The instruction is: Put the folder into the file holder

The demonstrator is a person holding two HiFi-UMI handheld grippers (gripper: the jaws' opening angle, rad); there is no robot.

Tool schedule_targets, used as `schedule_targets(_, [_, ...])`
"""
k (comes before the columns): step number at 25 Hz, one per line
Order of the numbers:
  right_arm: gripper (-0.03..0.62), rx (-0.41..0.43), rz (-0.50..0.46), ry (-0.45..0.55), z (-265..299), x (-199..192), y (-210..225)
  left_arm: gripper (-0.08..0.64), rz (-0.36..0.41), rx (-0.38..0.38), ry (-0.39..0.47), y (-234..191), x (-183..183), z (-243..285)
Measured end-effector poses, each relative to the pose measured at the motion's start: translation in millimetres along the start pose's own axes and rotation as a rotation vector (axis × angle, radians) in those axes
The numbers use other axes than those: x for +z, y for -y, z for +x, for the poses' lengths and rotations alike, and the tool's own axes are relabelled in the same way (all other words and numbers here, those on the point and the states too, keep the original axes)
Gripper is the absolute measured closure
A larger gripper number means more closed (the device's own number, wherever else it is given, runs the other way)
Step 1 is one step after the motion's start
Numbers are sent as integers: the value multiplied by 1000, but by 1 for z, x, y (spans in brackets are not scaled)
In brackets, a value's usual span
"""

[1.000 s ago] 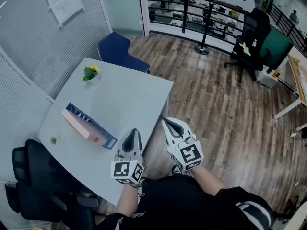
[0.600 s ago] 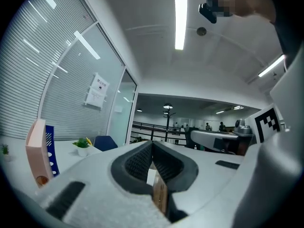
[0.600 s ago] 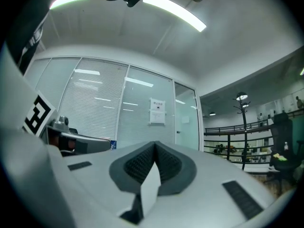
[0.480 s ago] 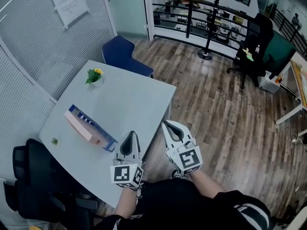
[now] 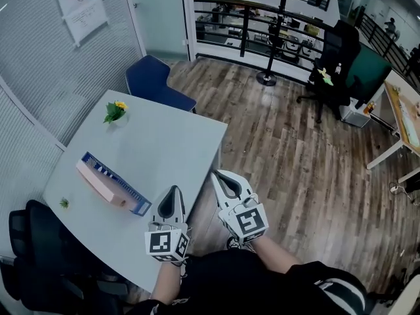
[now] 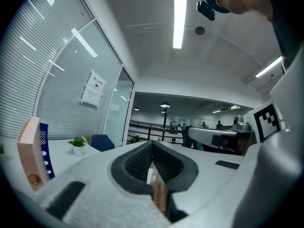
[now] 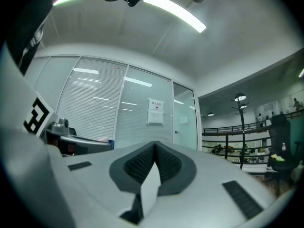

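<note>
Holding left tool (image 5: 172, 191) and right tool (image 5: 220, 176) by the near edge of the worktop (image 5: 164, 136), right of the file holder (image 5: 110, 186), pressing both jaw pairs together, gripping nothing.

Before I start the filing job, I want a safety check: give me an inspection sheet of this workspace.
Surface: grey table, mostly bare.
Job's things: pink folder and blue holder stand together at the table's left; whether the folder is inside, cannot tell.
Clutter: small plant; green bit.
Grippers: left gripper and right gripper both shut, empty, by the table's near edge.
Cables: nothing seen on the table.
Surroundings: blue chair, black chairs, wood floor.
</note>
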State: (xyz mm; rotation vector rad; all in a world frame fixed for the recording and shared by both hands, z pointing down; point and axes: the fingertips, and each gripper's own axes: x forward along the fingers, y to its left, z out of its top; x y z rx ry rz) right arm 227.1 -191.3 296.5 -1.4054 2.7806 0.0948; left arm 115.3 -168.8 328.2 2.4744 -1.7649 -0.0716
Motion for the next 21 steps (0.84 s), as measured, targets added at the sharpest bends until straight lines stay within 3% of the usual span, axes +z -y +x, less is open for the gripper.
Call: schedule_targets(21, [589, -54, -26, 5, -10, -3, 6, 561, -17, -72, 14, 8, 0, 7])
